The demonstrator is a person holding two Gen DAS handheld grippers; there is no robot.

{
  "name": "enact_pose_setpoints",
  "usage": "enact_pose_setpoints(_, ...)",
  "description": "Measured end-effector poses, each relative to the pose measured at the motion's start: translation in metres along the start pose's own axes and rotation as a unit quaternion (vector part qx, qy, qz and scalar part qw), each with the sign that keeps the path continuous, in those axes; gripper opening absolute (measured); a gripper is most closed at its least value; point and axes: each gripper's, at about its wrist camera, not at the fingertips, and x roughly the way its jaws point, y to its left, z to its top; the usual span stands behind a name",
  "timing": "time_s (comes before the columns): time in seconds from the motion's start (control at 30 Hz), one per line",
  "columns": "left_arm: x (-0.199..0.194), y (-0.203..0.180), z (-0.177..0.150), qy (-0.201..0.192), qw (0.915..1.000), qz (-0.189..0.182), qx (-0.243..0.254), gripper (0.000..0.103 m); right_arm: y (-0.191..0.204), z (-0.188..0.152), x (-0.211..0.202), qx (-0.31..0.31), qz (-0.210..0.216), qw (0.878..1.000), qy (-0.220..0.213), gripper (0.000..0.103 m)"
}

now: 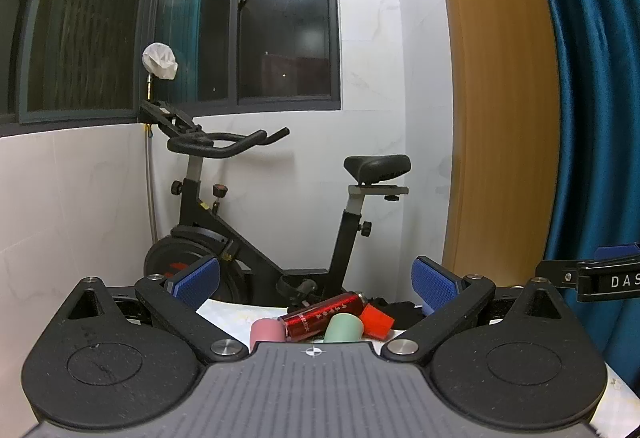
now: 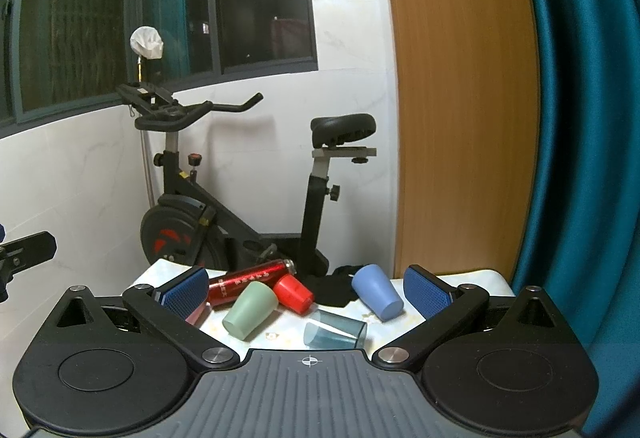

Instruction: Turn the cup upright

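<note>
Nothing flipped yet: five cups point(image 2: 250, 310) lying toppled on worktop point(image 2: 460, 278) ahead of both tongs point(image 2: 310, 290), spread wide, gripping nothing.

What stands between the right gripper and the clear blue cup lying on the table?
Nothing visible. The clear blue cup lies on its side just ahead of the open right gripper, roughly centred between its fingers. The green cup lies to its left and the blue cup behind right, both apart from it.

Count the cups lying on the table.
5: pink cup far left, green cup, red cup behind it, clear blue cup nearest, blue cup right. Others may be hidden.
</note>
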Motion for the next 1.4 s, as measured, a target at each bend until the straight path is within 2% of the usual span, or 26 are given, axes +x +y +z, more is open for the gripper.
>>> enact_pose_setpoints(0.27, 0.008, 0.002, -0.004, 0.010, 0.9999, -0.003, -0.008, 0.103, -0.001, 0.001, 0.008, 0.002, 0.000, 1.000, 0.011, 0.103)
enact_pose_setpoints(0.43, 0.022, 0.010, -0.013, 0.051, 0.9981, 0.002, -0.034, 0.103, -0.010, -0.002, 0.018, -0.005, 0.007, 1.000, 0.019, 0.103)
enact_pose_setpoints(0.5, 0.030, 0.015, -0.018, 0.079, 0.9955, 0.010, -0.052, 0.103, -0.016, -0.006, 0.025, -0.015, 0.014, 1.000, 0.020, 0.103)
enact_pose_setpoints(0.7, 0.055, 0.036, -0.039, 0.131, 0.9860, 0.029, -0.099, 0.103, -0.047, -0.020, 0.076, -0.061, 0.046, 0.995, 0.057, 0.103)
enact_pose_setpoints(0.87, 0.080, 0.046, -0.058, 0.168, 0.9791, 0.050, -0.104, 0.102, -0.056, -0.035, 0.134, -0.143, 0.095, 0.982, 0.080, 0.102)
enact_pose_setpoints(1.0, 0.096, 0.053, -0.073, 0.199, 0.9717, 0.064, -0.110, 0.102, -0.049, -0.052, 0.188, -0.209, 0.105, 0.965, 0.119, 0.098)
enact_pose_setpoints(1.2, 0.123, 0.057, -0.090, 0.228, 0.9638, 0.080, -0.112, 0.101, -0.043, -0.082, 0.272, -0.247, 0.129, 0.939, 0.203, 0.094)
enact_pose_setpoints(1.4, 0.141, 0.058, -0.102, 0.246, 0.9587, 0.084, -0.115, 0.101, -0.038, -0.097, 0.326, -0.273, 0.129, 0.921, 0.246, 0.093)
